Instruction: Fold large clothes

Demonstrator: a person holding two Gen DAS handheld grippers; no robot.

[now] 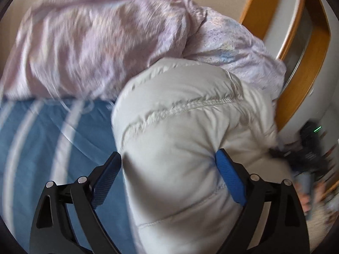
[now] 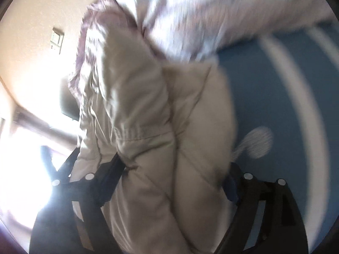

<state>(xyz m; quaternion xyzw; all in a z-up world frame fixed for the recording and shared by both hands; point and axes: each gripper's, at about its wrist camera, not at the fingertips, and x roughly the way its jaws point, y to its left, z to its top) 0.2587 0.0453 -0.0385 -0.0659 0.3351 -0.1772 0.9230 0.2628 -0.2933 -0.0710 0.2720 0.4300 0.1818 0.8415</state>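
A puffy quilted jacket, light grey-beige point(image 1: 186, 131), fills the middle of the left wrist view. It hangs between my left gripper's point(image 1: 169, 169) blue-padded fingers point(image 1: 229, 180), which press its sides over the blue striped bed sheet point(image 1: 42, 139). In the right wrist view the same jacket point(image 2: 148, 127) bunches between my right gripper's point(image 2: 173, 169) fingers, which clamp a thick fold. The view is blurred by motion.
A pink-lilac quilt point(image 1: 95, 42) is heaped on the bed behind the jacket, also in the right wrist view point(image 2: 190, 10). A wooden-framed white door point(image 1: 300, 42) stands at right. A wall switch point(image 2: 57, 39) and a bright window point(image 2: 21, 148) are at left.
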